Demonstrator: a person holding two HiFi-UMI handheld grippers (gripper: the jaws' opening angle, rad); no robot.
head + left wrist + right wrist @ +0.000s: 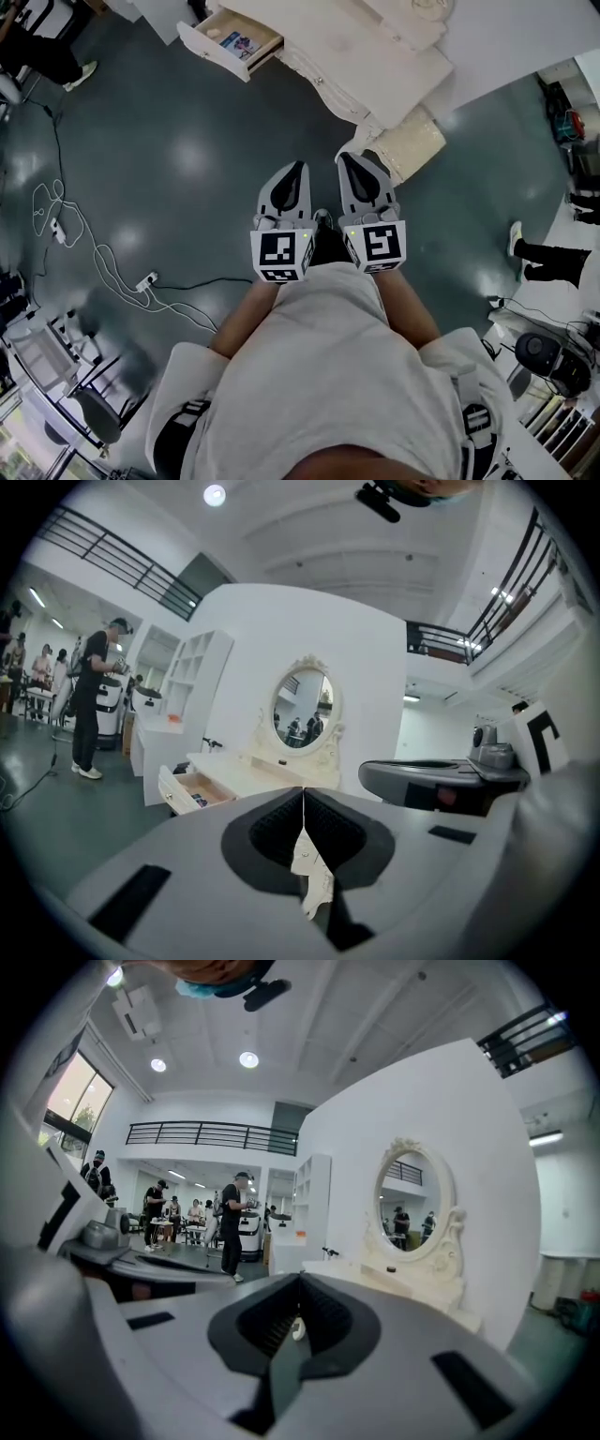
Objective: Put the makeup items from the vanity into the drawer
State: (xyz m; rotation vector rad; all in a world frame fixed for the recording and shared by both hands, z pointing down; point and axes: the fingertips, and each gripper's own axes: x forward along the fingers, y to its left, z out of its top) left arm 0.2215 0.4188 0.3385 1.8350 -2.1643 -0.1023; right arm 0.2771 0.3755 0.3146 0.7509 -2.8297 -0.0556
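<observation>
Standing short of the vanity (pixel 375 56), left gripper (pixel 299 169) and right gripper (pixel 344 159) both clenched empty — drawer (pixel 208 49) open far left, something already inside, the rest not yet reached.

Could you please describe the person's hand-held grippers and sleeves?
The left hand-held gripper and right hand-held gripper are light grey and tapered, with black pads. Each bears a cube of black-and-white square markers. The sleeves are short and white.
</observation>
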